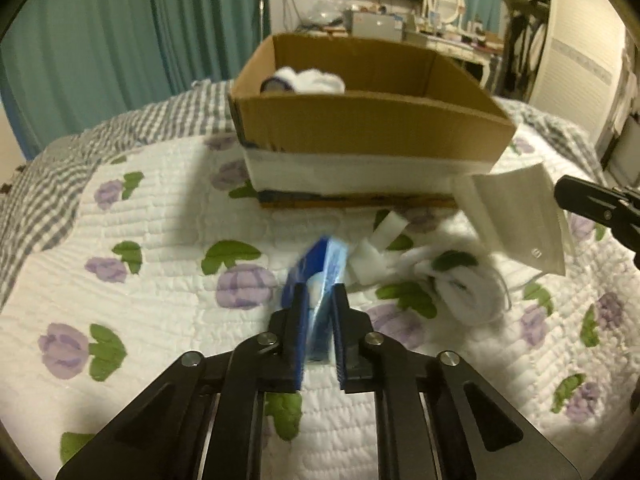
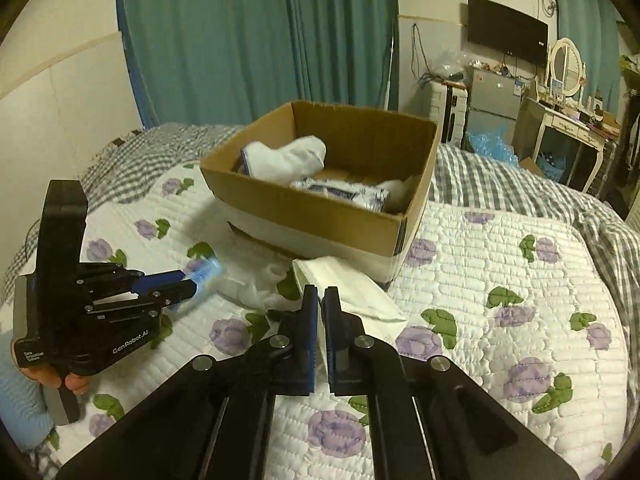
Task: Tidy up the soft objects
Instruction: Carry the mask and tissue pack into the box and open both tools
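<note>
My left tongs [image 1: 320,292] grip a blue plastic-wrapped packet [image 1: 324,264], my right tongs [image 2: 320,296] a flat white paper-like pack [image 2: 348,292], both above the quilt. The brown cardboard box [image 2: 312,212] already holds white socks [image 2: 288,158]; white fabric bundle [image 1: 460,284] remains.

White quilt [image 2: 500,248] with purple roses and green leaves, grey-checked blanket [image 2: 500,184], brown cardboard box [image 2: 320,208], teal curtains [image 2: 260,40], blue packet [image 1: 320,280], white pouch [image 2: 352,292]
</note>
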`<state>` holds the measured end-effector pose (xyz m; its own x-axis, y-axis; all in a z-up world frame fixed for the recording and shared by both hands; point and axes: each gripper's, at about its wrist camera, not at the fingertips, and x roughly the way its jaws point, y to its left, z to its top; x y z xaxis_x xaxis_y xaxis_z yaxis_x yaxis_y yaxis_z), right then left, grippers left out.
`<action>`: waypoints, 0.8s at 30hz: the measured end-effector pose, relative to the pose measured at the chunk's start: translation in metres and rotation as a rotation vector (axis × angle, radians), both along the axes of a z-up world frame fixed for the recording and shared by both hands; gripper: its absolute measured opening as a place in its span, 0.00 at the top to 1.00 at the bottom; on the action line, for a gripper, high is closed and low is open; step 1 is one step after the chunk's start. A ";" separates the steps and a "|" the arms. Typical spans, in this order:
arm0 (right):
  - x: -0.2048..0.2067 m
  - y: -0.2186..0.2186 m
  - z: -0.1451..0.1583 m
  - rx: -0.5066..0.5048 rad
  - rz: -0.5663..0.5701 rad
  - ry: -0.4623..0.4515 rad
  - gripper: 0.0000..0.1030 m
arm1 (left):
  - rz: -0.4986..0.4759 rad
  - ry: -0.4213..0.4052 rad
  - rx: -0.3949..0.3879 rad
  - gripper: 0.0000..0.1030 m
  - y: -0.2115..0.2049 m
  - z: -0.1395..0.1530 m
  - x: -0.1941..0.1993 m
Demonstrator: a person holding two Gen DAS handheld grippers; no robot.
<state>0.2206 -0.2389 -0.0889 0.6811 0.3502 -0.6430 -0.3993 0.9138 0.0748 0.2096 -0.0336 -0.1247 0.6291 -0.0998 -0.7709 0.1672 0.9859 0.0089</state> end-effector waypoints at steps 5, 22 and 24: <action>-0.008 -0.001 0.023 0.019 0.002 -0.038 0.98 | -0.001 -0.040 -0.010 0.91 0.000 0.021 -0.007; 0.013 0.027 -0.030 -0.005 0.030 0.125 0.23 | 0.025 -0.045 0.045 0.91 0.006 0.019 -0.009; 0.017 0.029 -0.037 0.001 0.031 0.141 0.25 | 0.026 -0.042 0.044 0.91 0.007 0.017 -0.009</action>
